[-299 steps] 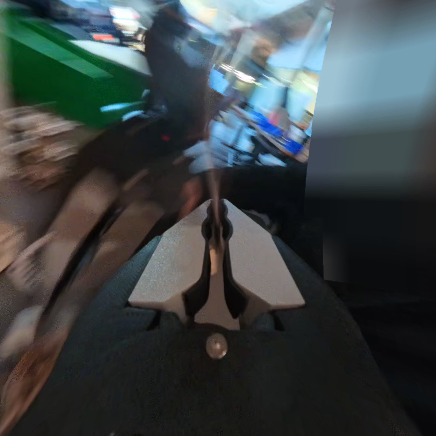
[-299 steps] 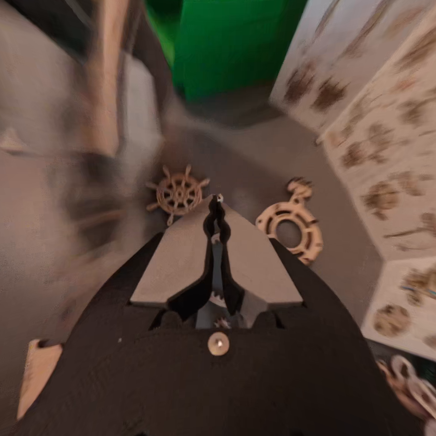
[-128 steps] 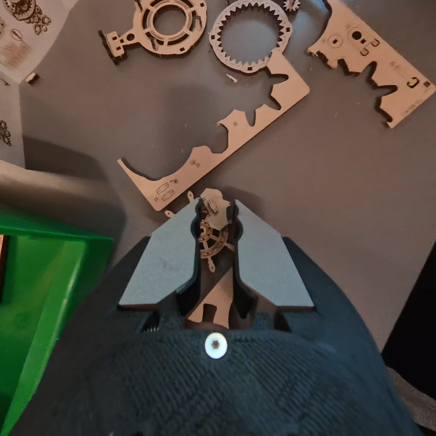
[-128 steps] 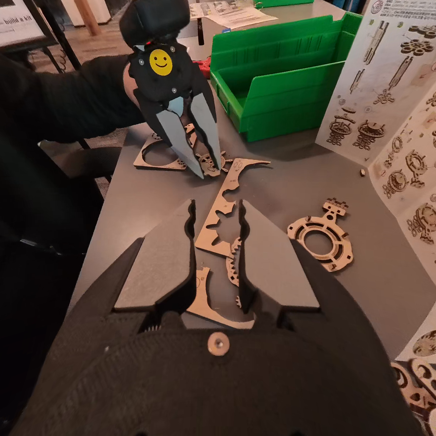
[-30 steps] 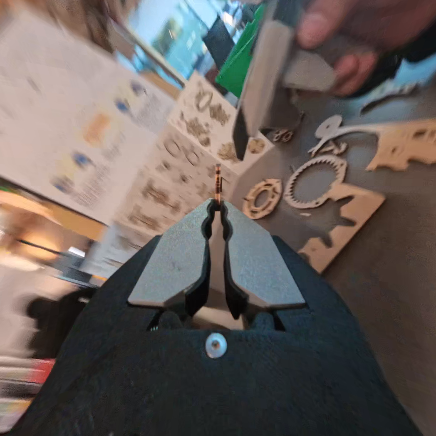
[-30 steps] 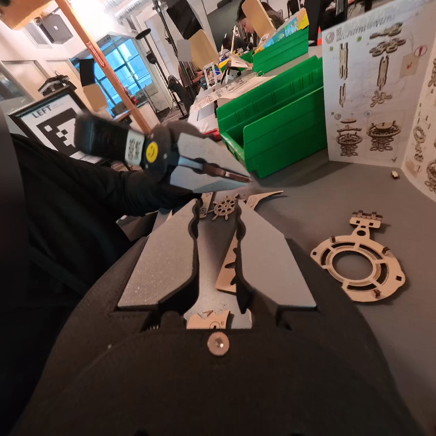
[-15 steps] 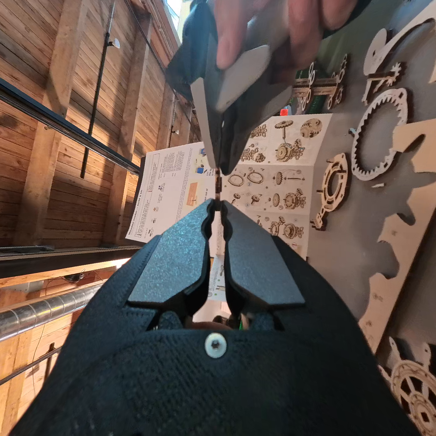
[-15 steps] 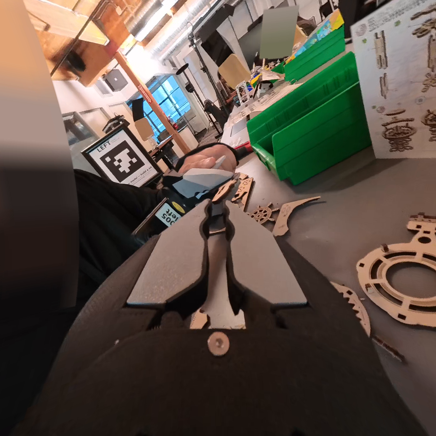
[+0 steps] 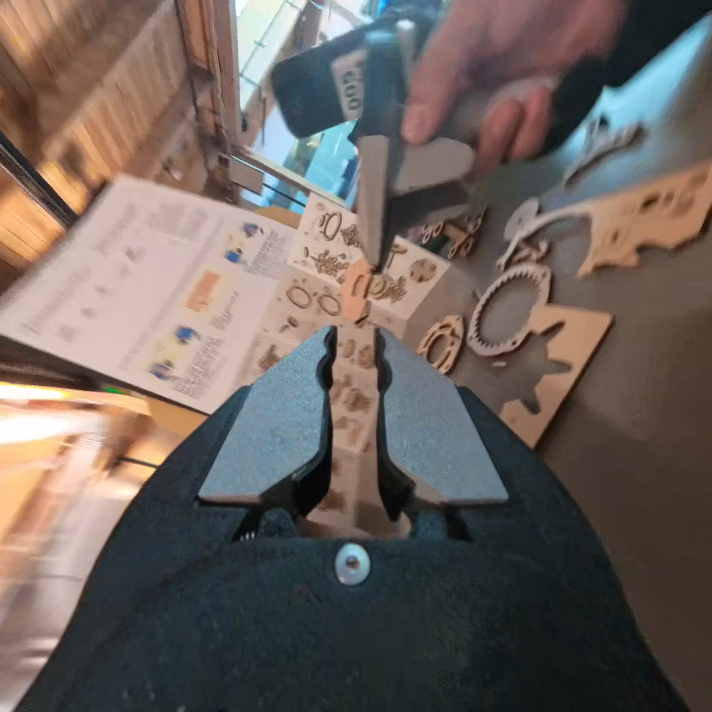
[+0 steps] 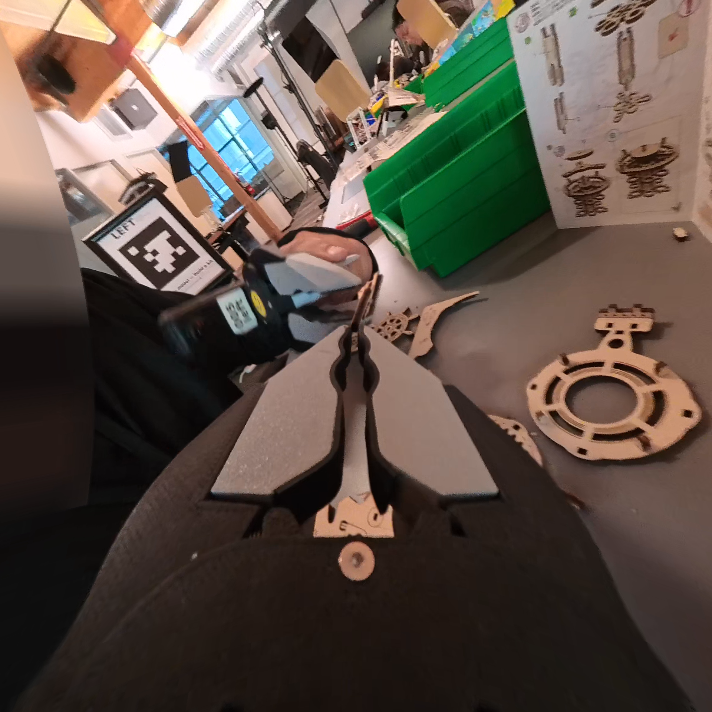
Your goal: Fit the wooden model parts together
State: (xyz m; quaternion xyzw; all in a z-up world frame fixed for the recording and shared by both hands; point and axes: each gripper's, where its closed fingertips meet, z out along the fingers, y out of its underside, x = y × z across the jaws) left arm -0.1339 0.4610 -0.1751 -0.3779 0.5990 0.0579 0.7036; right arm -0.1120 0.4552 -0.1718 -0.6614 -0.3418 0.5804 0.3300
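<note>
A small flat wooden part (image 9: 356, 293) is pinched at its top edge by my right gripper (image 9: 375, 260), which comes down from above in the left wrist view. My left gripper (image 9: 355, 339) is open and empty, its tips just below the part. In the right wrist view my right gripper (image 10: 355, 337) is shut on the same part (image 10: 365, 302), which sticks up past the tips. The left gripper (image 10: 346, 287) sits just beyond it with a hand on it. A wooden ship wheel (image 10: 397, 321) and a curved strip (image 10: 431, 327) lie on the grey table (image 10: 578, 289).
A round wooden ring frame (image 10: 612, 412) and a toothed ring (image 9: 508, 312) lie on the table, with a cut-out offcut sheet (image 9: 554, 362). Green bins (image 10: 462, 185) stand at the back. Folded instruction sheets (image 10: 616, 115) stand along the table's far side.
Half a second ago both grippers pinched the small part. My left gripper has now opened and let go, and the part stays in the right gripper.
</note>
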